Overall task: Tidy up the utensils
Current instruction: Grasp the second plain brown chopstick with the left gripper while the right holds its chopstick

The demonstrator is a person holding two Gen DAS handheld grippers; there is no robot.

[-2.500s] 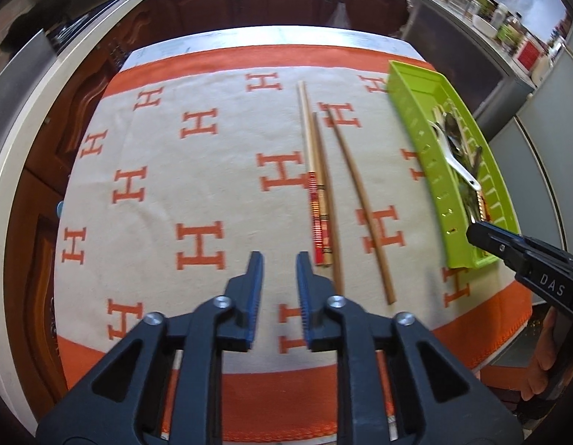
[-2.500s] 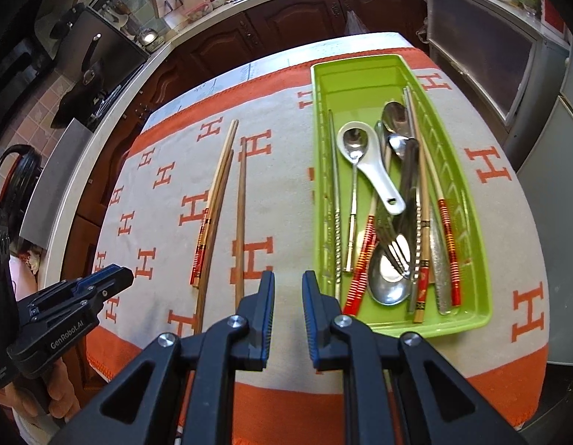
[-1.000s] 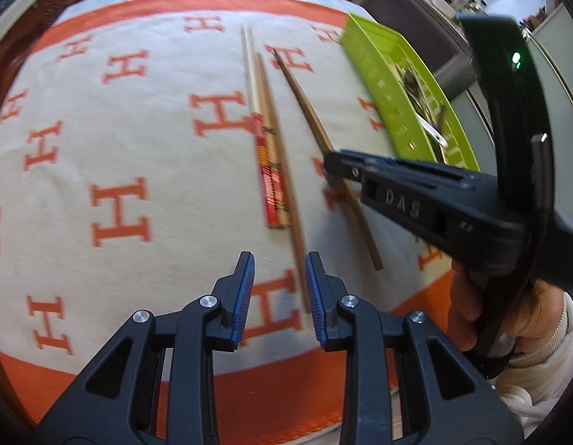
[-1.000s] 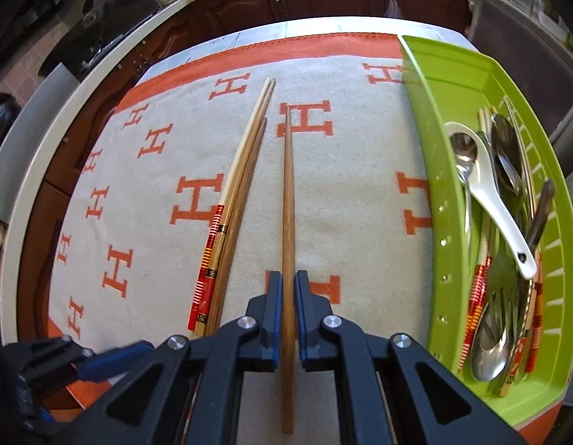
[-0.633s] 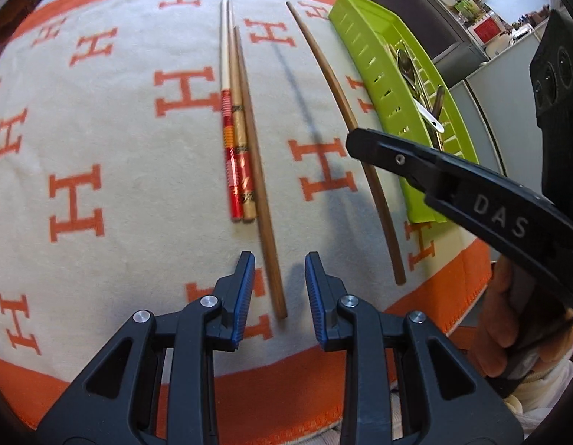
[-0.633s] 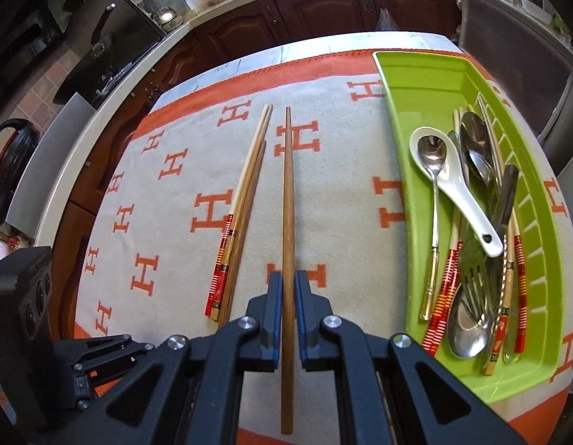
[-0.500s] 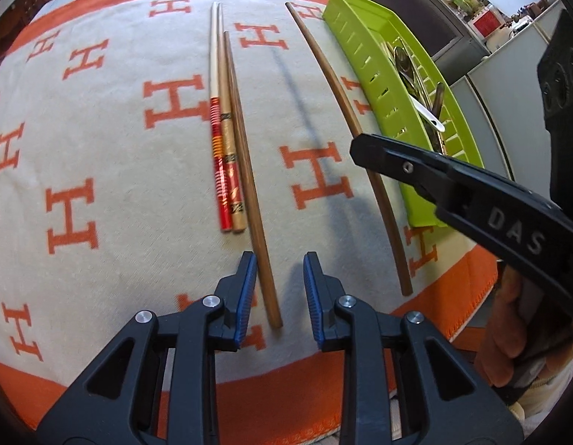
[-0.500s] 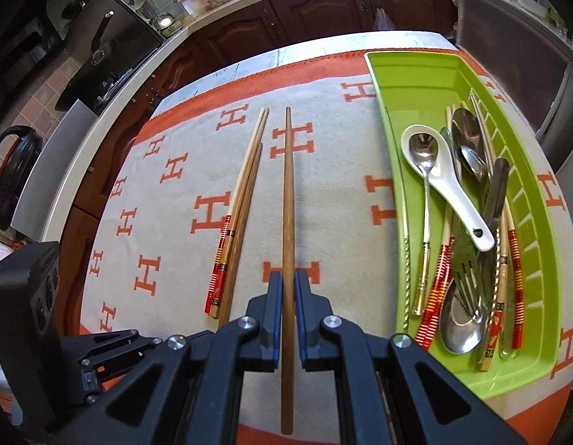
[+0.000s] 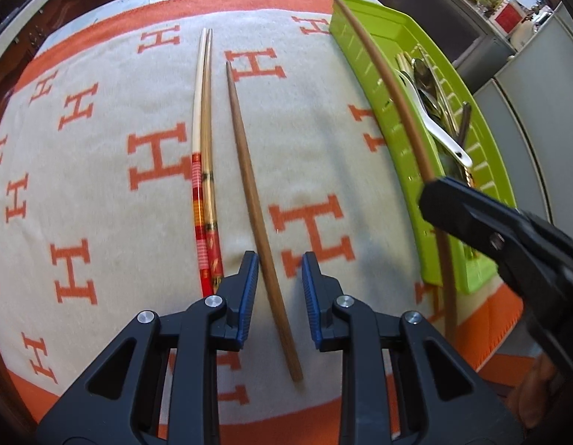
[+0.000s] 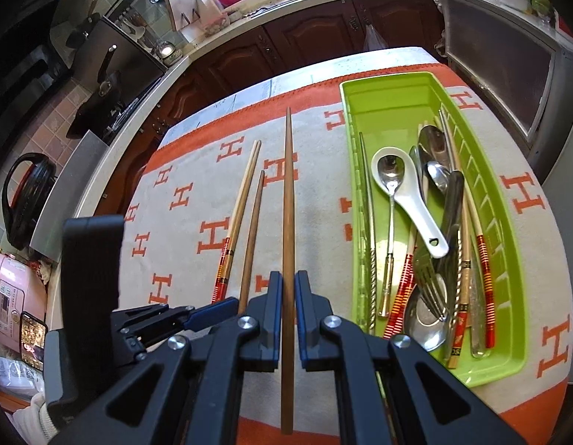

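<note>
My right gripper point(image 10: 285, 293) is shut on a long brown wooden chopstick point(image 10: 287, 200) and holds it lifted above the cloth; it also shows in the left wrist view point(image 9: 383, 70) beside the green tray point(image 9: 401, 141). My left gripper point(image 9: 276, 278) is open, its jaws on either side of a second brown chopstick point(image 9: 249, 185) that lies on the cloth. A pair of pale chopsticks with red patterned ends point(image 9: 203, 141) lies just left of it. The green tray point(image 10: 509, 230) holds spoons, a fork and several chopsticks.
A cream cloth with orange H marks point(image 9: 101, 185) covers the table. A white ceramic spoon point(image 10: 412, 204) lies on top in the tray. Dark cabinets, a counter and a pink appliance point(image 10: 8, 296) stand beyond the table's left and far edges.
My right gripper has lifted its brown chopstick higher and toward the green tray. My left gripper has moved forward, so the second brown chopstick now lies between its open jaws.
</note>
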